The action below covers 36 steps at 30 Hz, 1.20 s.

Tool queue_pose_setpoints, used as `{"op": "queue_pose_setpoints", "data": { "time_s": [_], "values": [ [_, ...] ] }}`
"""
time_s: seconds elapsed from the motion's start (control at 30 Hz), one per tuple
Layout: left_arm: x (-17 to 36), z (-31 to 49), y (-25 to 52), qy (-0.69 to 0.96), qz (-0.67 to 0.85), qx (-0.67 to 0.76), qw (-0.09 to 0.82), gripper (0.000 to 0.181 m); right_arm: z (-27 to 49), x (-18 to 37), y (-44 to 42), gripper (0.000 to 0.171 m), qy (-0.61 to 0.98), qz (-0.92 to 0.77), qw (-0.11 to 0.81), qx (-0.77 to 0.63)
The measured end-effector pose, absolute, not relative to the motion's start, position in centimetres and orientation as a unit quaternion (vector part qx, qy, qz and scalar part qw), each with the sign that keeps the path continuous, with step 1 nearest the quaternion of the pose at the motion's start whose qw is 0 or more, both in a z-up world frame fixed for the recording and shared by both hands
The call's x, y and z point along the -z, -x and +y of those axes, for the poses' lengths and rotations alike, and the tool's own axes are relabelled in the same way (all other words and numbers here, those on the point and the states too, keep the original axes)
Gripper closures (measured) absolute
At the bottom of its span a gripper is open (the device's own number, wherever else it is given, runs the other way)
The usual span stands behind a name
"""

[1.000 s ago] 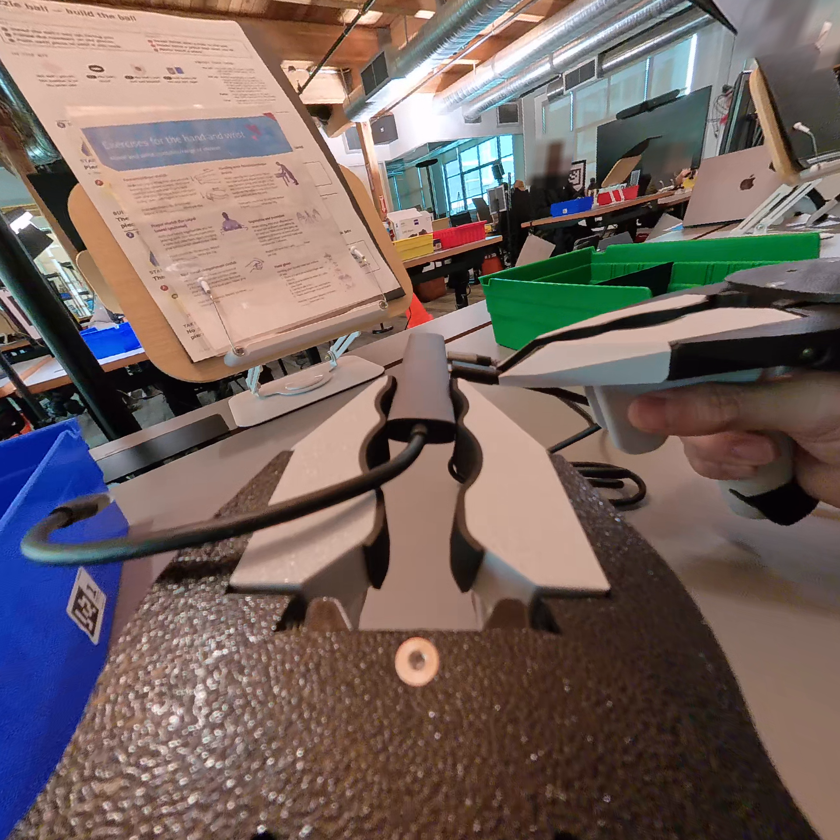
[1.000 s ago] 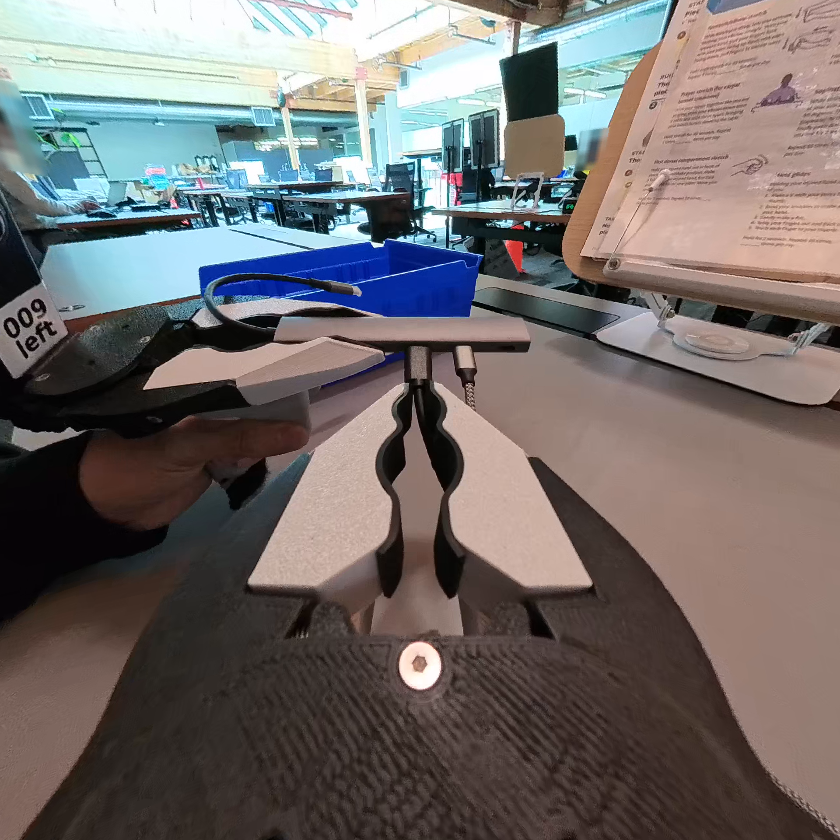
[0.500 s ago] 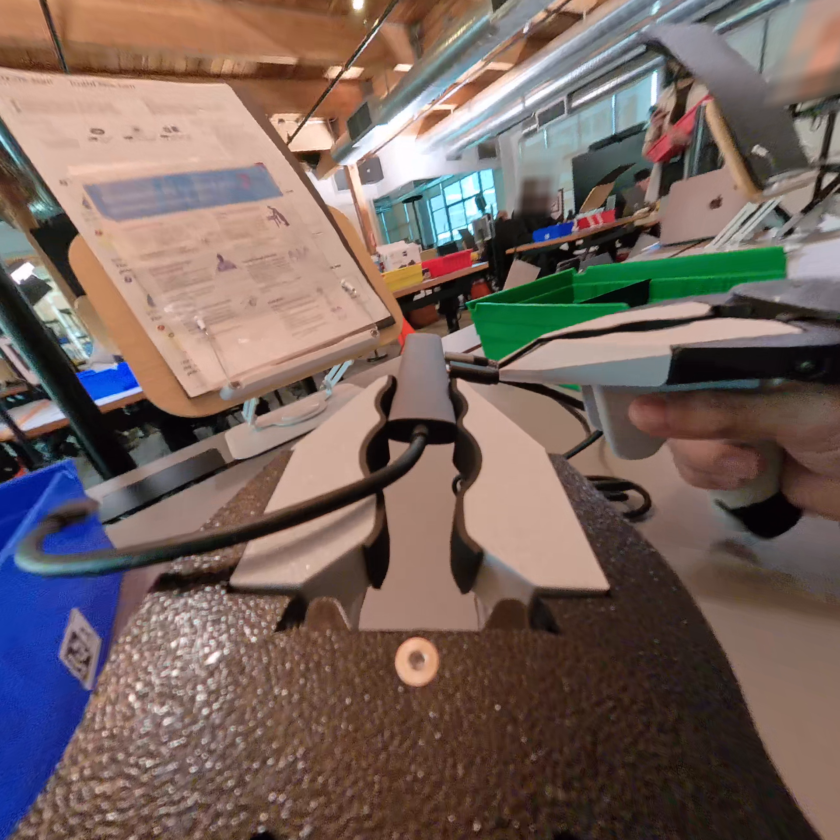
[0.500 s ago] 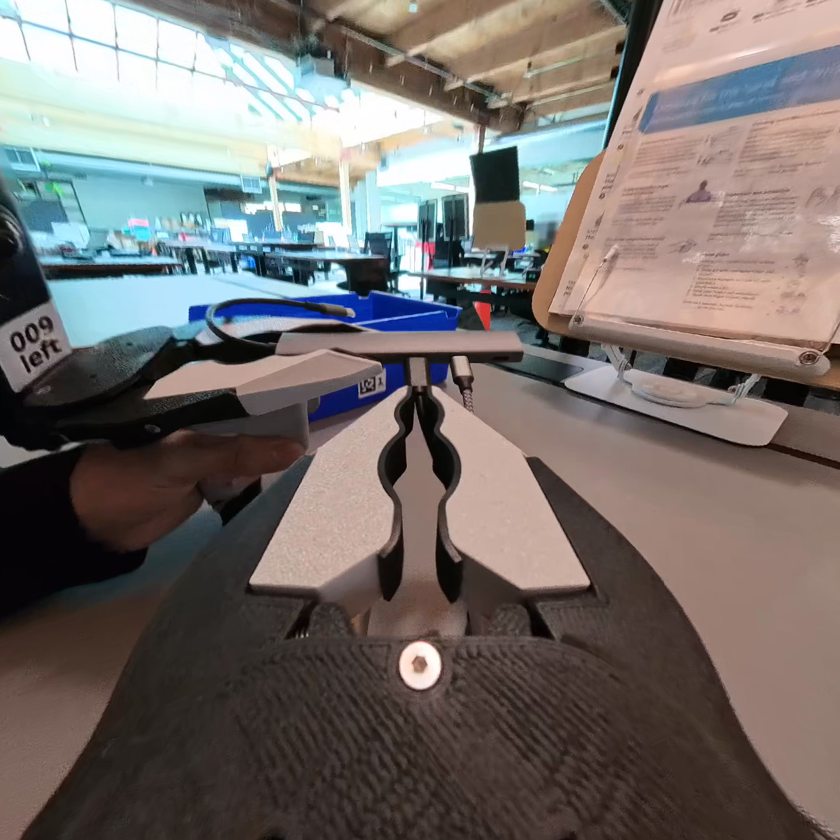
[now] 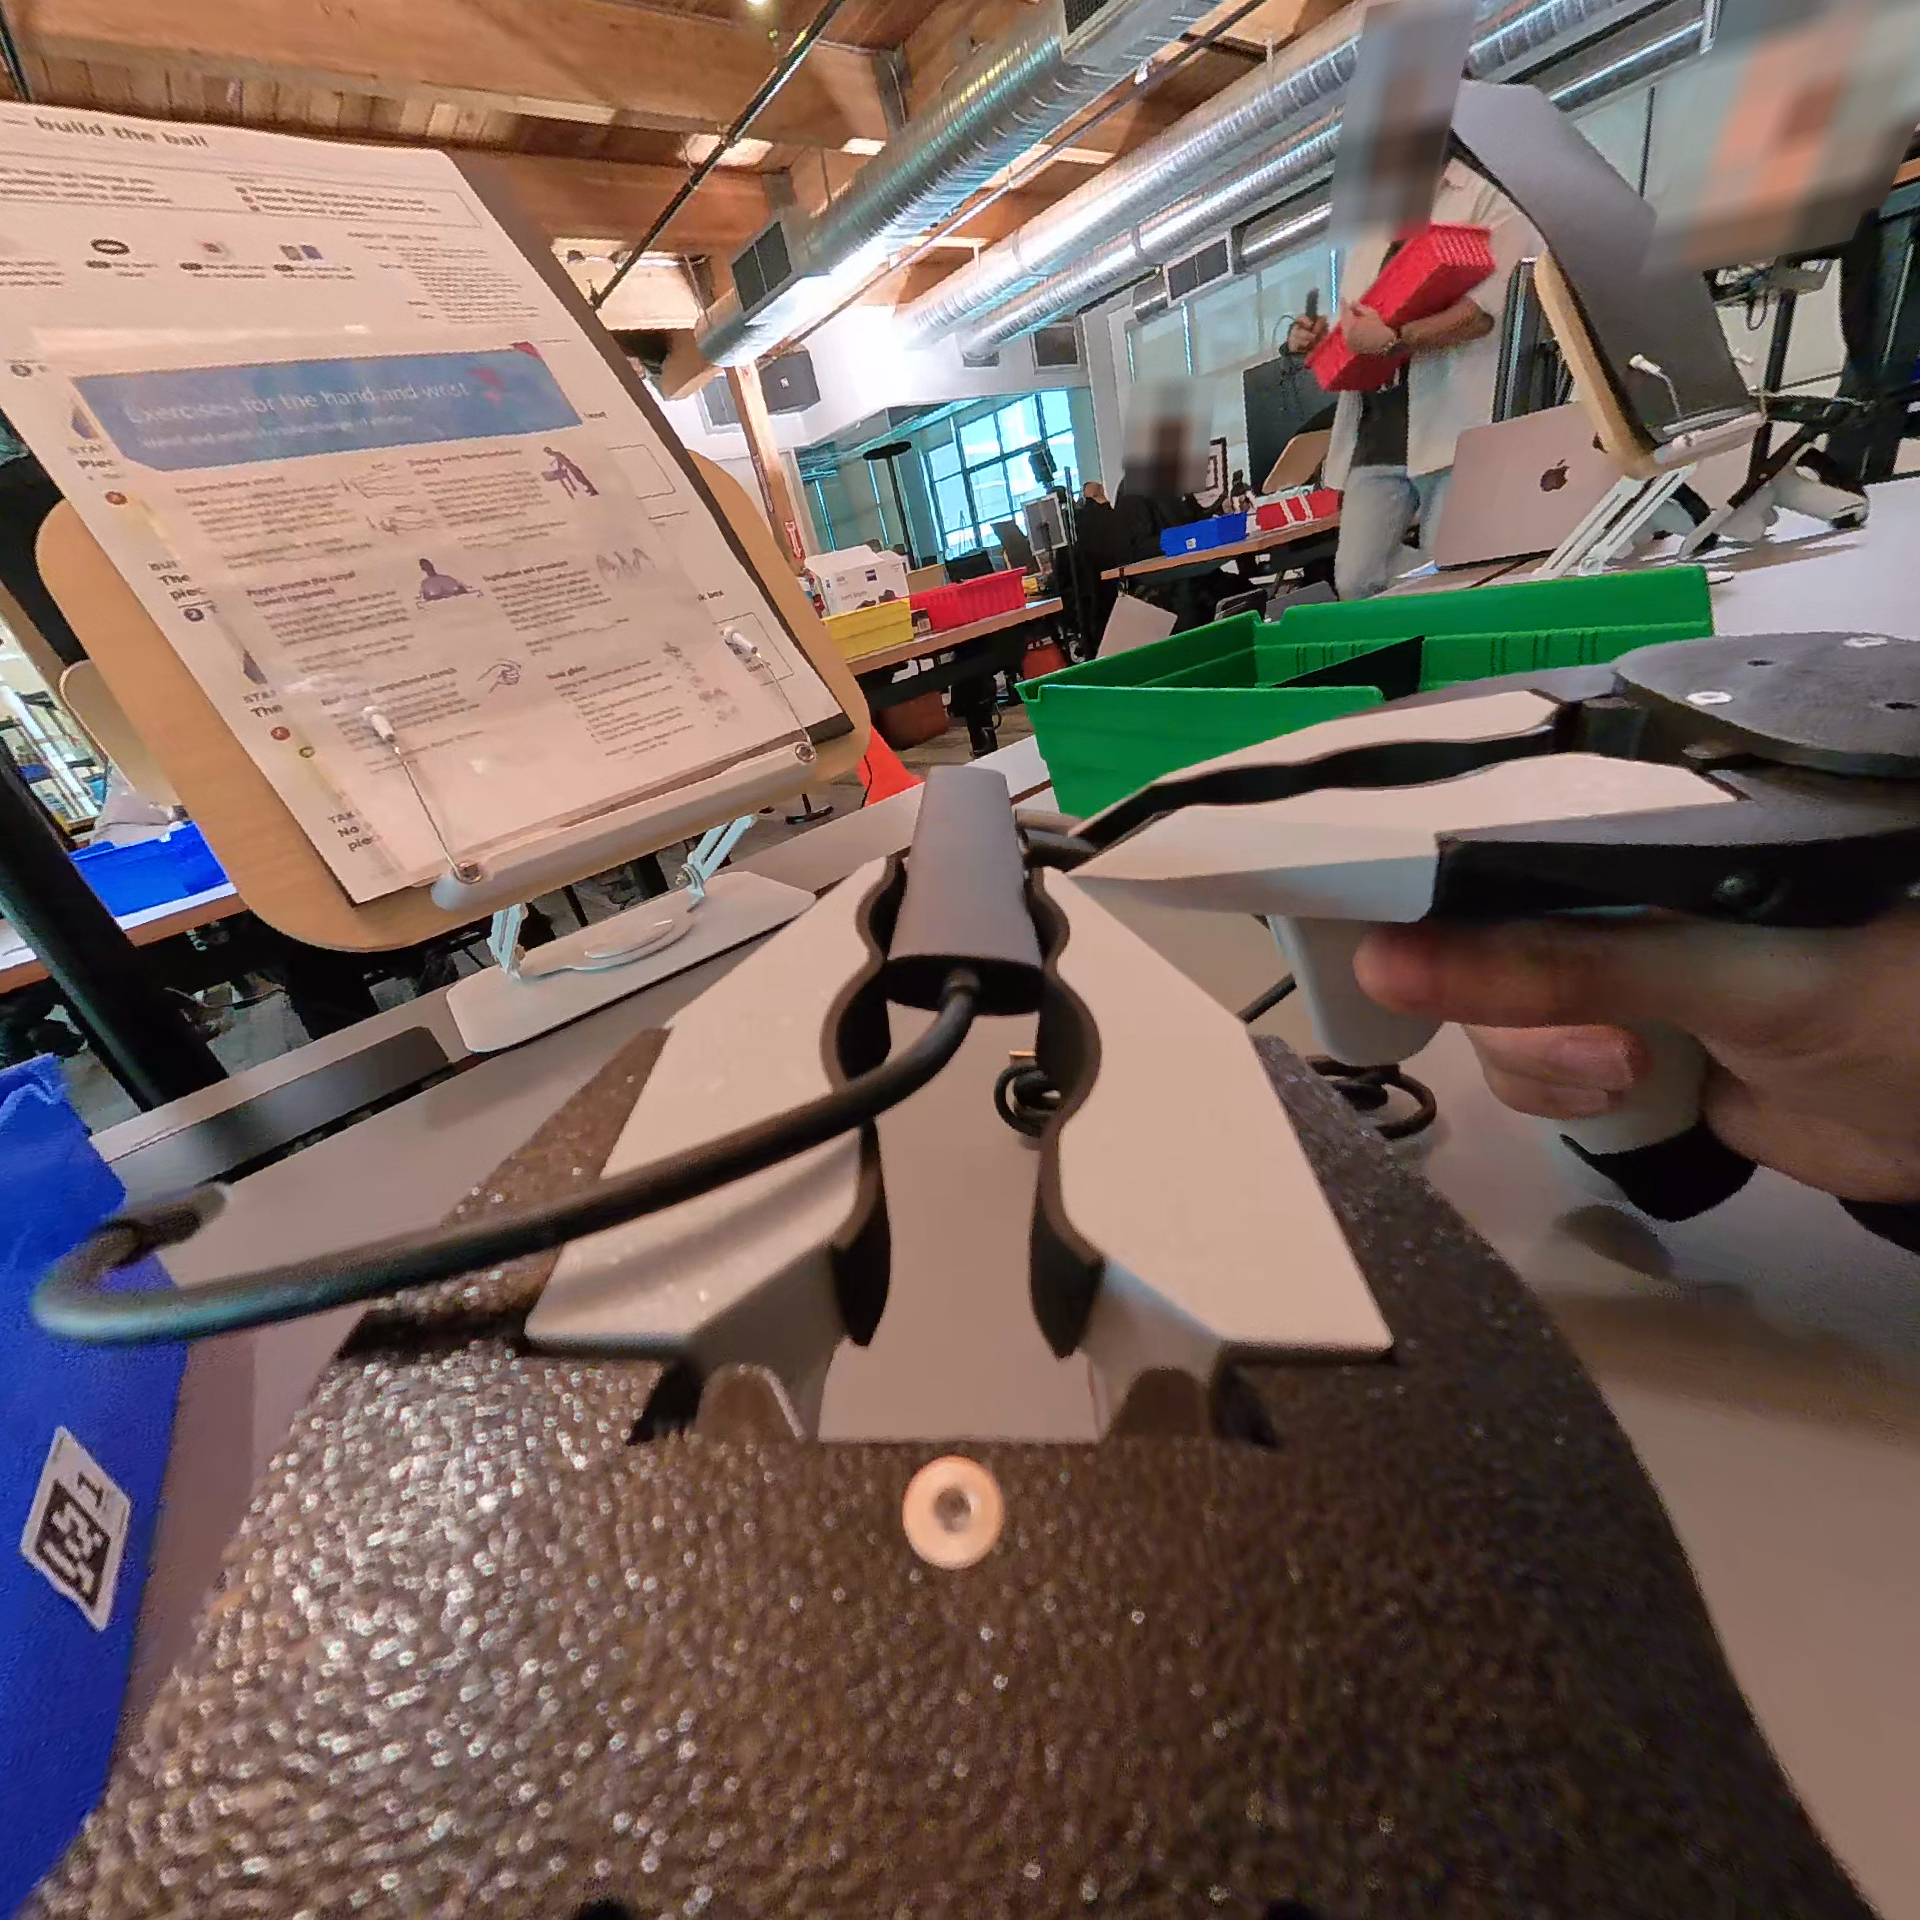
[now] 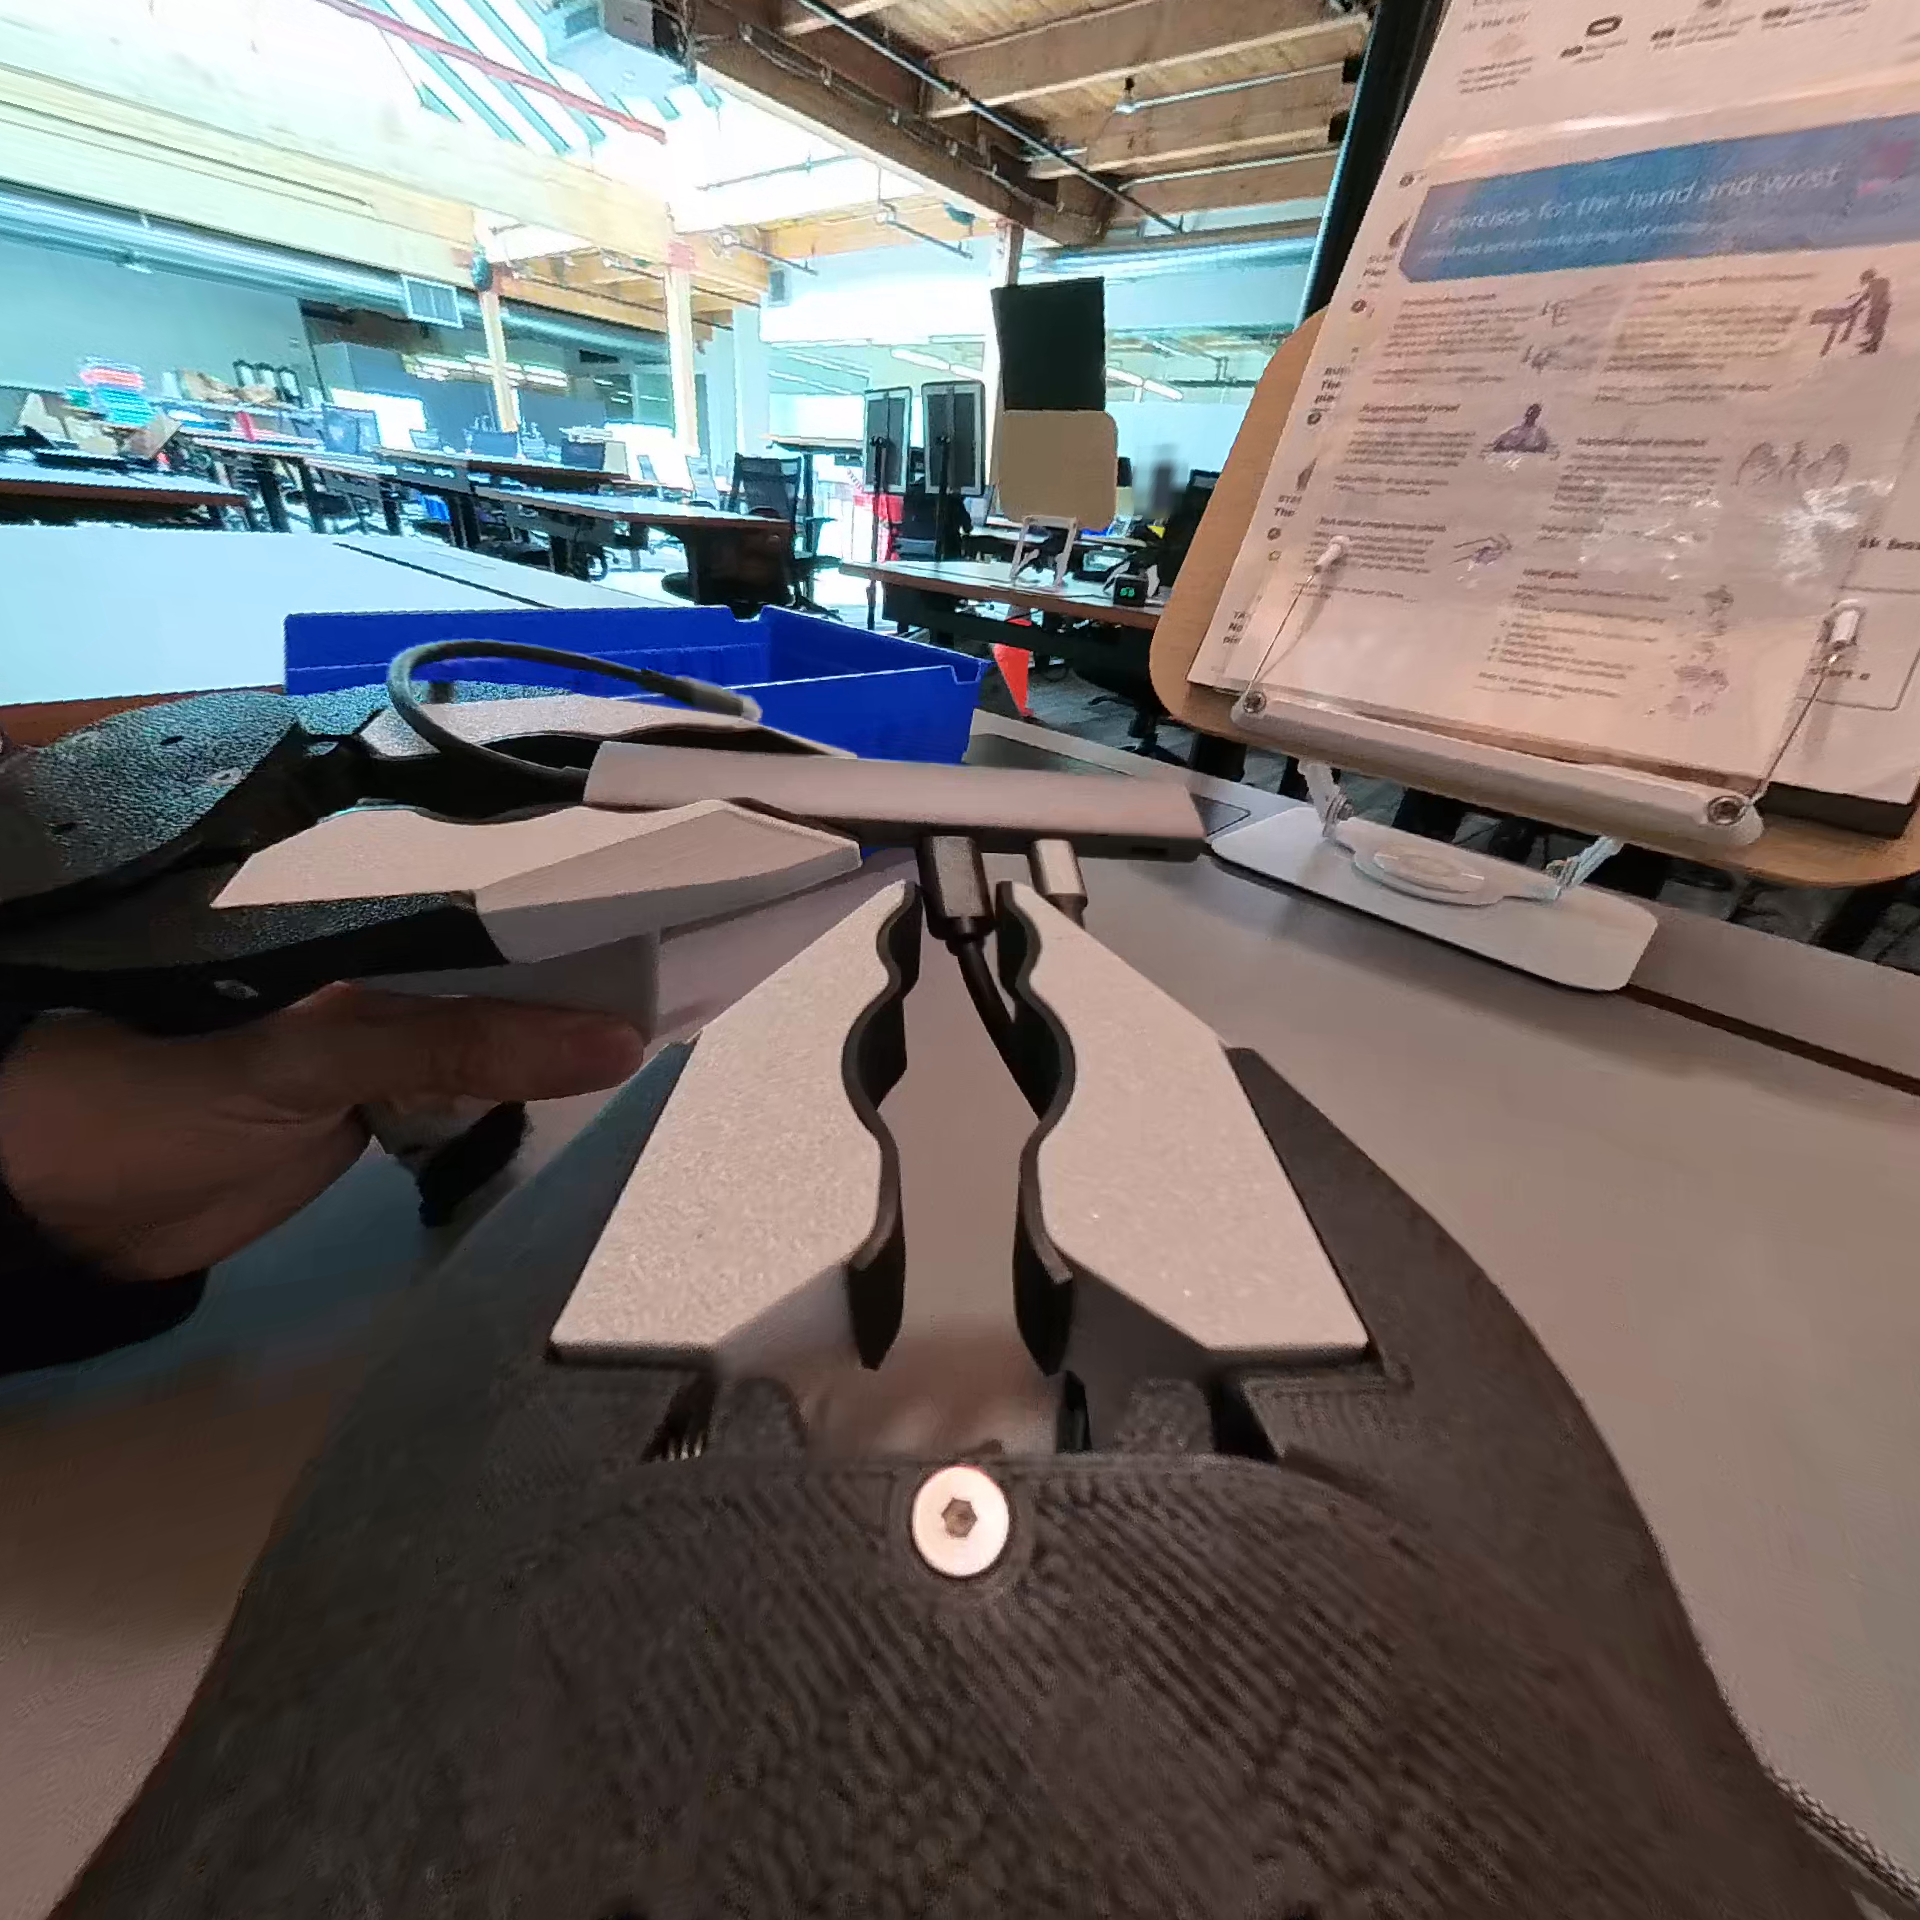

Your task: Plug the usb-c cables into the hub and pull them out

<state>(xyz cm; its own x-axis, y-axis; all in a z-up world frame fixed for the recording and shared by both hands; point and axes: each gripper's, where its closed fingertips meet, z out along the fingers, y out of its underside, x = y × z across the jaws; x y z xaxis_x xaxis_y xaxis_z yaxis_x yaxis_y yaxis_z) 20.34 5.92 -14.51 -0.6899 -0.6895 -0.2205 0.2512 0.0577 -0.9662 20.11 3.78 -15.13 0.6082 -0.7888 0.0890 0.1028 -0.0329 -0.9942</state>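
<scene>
Pinching the grey hub [image 5: 961,873] at centre frame, the left gripper [image 5: 961,935] holds it level above the worktop [image 5: 1714,1382], a hand [image 6: 208,1122] wrapped round its grip at lower left of the right wrist view. The right gripper [image 6: 961,914] is spread slightly, its fingers [image 6: 769,1081] either side of a black cable [image 6: 977,966] plugged into the hub's side beside a silver plug [image 6: 1058,868]. Bare worktop lies right; a blue bin [image 6: 852,675] sits behind, a document stand [image 6: 1538,727] at upper right.

Printed instruction sheets [image 5: 343,499] on a tilted wooden stand, square code sticker [image 5: 75,1527] on a blue bin, apple logo [image 5: 1552,477] on a laptop lid
</scene>
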Motion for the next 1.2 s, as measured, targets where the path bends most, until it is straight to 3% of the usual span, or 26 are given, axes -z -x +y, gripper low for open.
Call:
{"op": "queue_pose_setpoints", "data": {
  "time_s": [0.37,0.43,0.47,0.53,0.63,0.77,0.83,1.03,1.2],
  "values": [
    [14.4,6.3,-20.4,0.187,0.641,0.646,0.371,0.159,4.1,15.8,-19.8,0.16,0.658,0.288,0.635,0.282],
    [12.9,11.7,-23.2,0.289,0.566,0.637,0.437,0.16,2.6,17.4,-19.6,0.16,0.681,0.3,0.599,0.296],
    [13.0,14.0,-24.4,0.335,0.552,0.649,0.402,0.16,1.5,17.3,-19.5,0.16,0.666,0.313,0.611,0.291],
    [12.4,14.8,-24.3,0.313,0.544,0.678,0.382,0.16,1.2,15.4,-18.2,0.16,0.638,0.289,0.669,0.251],
    [12.3,12.1,-22.9,0.25,0.569,0.666,0.412,0.16,1.6,12.4,-15.4,0.16,0.661,0.206,0.683,0.233],
    [11.6,12.9,-22.9,0.254,0.552,0.659,0.444,0.16,0.8,12.0,-9.2,0.16,0.784,0.103,0.578,0.203],
    [11.6,13.5,-23.2,0.272,0.544,0.664,0.435,0.16,-1.4,11.8,-8.7,0.16,0.8,0.115,0.53,0.256],
    [12.1,12.7,-23.1,0.26,0.561,0.659,0.429,0.16,-4.8,7.7,-7.4,0.16,0.751,0.138,0.582,0.28],
    [12.5,12.2,-23.1,0.254,0.57,0.661,0.417,0.161,-9.9,2.7,-9.0,0.16,0.723,0.176,0.546,0.385]
  ]
}}
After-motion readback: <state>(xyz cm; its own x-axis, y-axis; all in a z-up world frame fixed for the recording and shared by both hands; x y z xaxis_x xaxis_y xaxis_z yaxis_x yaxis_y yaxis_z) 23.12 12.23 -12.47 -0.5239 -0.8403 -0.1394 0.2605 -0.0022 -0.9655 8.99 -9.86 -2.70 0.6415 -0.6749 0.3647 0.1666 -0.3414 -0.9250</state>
